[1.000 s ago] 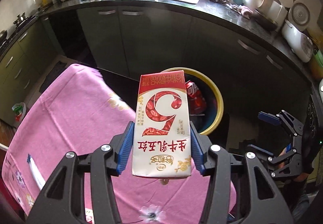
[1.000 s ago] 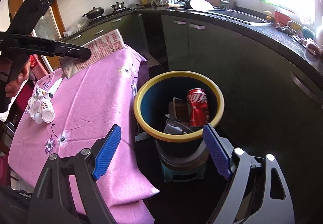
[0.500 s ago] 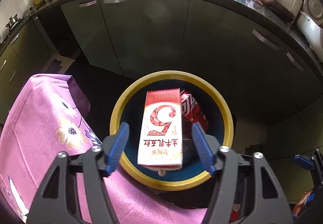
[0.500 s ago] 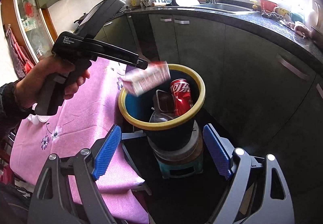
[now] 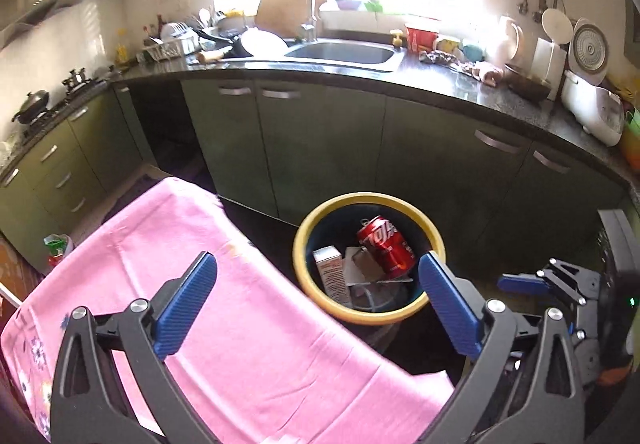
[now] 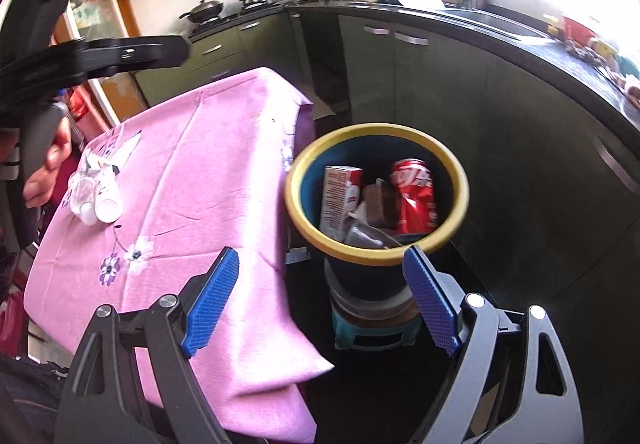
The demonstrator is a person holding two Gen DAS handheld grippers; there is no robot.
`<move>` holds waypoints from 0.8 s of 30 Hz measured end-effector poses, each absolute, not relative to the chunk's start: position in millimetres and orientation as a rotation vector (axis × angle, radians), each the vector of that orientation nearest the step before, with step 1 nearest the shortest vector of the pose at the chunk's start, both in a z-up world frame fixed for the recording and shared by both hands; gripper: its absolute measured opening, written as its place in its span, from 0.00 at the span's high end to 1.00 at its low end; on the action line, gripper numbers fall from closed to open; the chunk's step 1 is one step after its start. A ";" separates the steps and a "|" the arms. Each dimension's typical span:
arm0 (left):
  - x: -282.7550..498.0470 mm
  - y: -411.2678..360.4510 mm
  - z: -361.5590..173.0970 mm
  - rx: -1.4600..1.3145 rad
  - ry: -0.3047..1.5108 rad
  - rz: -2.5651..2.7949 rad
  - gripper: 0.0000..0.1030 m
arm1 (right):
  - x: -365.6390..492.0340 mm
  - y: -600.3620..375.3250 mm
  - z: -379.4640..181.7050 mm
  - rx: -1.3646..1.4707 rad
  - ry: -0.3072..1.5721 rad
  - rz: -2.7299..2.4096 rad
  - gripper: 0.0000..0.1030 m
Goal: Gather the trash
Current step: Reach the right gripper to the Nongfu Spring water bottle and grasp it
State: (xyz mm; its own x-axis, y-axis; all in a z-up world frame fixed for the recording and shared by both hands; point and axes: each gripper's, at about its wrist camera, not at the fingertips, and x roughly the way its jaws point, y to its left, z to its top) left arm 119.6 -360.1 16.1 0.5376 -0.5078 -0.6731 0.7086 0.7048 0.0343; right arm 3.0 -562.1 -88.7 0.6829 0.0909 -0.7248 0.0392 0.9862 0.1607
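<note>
A yellow-rimmed bin (image 5: pixel 316 222) (image 6: pixel 304 219) stands on the floor beside the pink-clothed table (image 5: pixel 200 284) (image 6: pixel 192 179). Inside it lie the red and white milk carton (image 5: pixel 333 276) (image 6: pixel 339 199), a red cola can (image 5: pixel 385 244) (image 6: pixel 416 191) and other scraps. My left gripper (image 5: pixel 318 300) is open and empty, above the table edge near the bin. My right gripper (image 6: pixel 320 300) is open and empty, low in front of the bin. Small white bottles (image 6: pixel 96 199) lie on the table's left side.
Dark green kitchen cabinets (image 5: pixel 320 139) and a black countertop with a sink (image 5: pixel 344 53) curve behind the bin. A rice cooker (image 5: pixel 592 111) sits at the right. The bin stands on a teal stool (image 6: pixel 376 332). The left gripper's body (image 6: pixel 100 53) shows at upper left.
My left gripper has opened wide and let go of the milk carton, which has dropped into the bin. The left gripper has pulled back over the table.
</note>
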 end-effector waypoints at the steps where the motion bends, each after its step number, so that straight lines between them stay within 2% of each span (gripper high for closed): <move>1: 117.2 -347.5 19.5 0.310 0.677 -0.724 0.06 | 7.4 -553.4 -87.6 0.158 0.822 0.045 0.19; 10: 116.4 -168.7 40.9 0.096 0.640 -0.519 0.06 | 66.7 -424.6 -72.0 -0.022 0.839 0.351 0.19; 17: 95.6 -27.4 37.7 -0.023 0.597 -0.252 0.06 | 118.0 -291.9 -63.4 -0.190 0.851 0.686 0.19; 24: 73.5 37.3 20.6 -0.130 0.603 -0.146 0.06 | 149.5 -192.4 -74.7 -0.368 0.888 0.849 0.19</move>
State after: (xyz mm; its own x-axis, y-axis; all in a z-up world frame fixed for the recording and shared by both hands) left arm 73.5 37.3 20.6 0.8140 -0.1745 -0.5540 0.0989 0.9815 -0.1638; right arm 149.5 -192.4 -74.7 0.3429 0.4926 -0.7999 -0.7768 0.6275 0.0535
